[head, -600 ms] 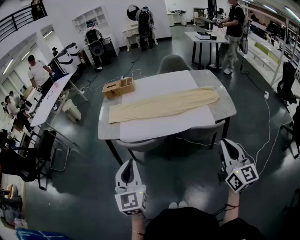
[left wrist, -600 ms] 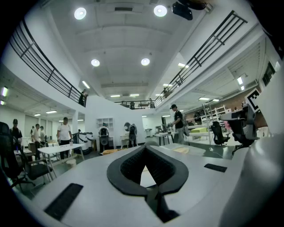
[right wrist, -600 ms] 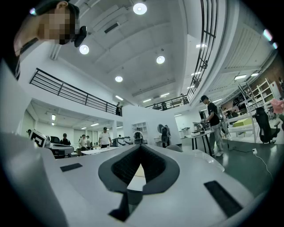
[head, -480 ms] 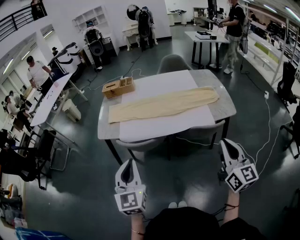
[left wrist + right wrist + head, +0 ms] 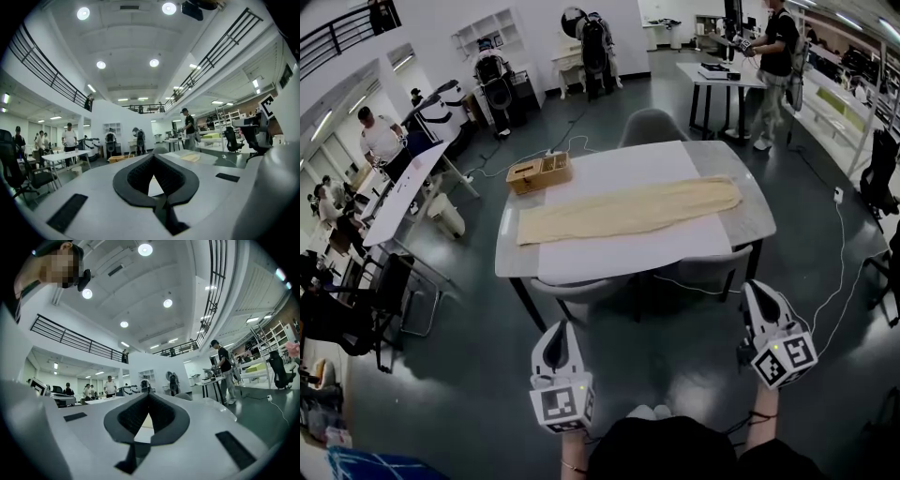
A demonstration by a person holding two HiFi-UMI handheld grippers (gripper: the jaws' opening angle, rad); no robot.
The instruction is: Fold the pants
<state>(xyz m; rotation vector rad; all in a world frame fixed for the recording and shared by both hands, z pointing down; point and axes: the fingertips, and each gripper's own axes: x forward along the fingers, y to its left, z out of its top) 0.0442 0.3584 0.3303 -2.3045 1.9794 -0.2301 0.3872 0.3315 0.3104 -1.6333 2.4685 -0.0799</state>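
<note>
Cream pants (image 5: pixel 628 208) lie flat and stretched out lengthwise on a white sheet over the grey table (image 5: pixel 748 217). Both grippers are held low over the floor, well short of the table's near edge and touching nothing. My left gripper (image 5: pixel 558 328) is at the lower left, its jaws shut and empty. My right gripper (image 5: pixel 757 287) is at the lower right, also shut and empty. In the left gripper view the closed jaw tips (image 5: pixel 152 157) point level toward the table, with the pants (image 5: pixel 191 158) small in the distance. In the right gripper view the tips (image 5: pixel 149 394) meet too.
A wooden box (image 5: pixel 538 174) stands at the table's far left corner. Grey chairs are tucked in at the near side (image 5: pixel 581 286) and the far side (image 5: pixel 649 124). A cable (image 5: pixel 839 272) runs over the floor at the right. Other tables and people stand around.
</note>
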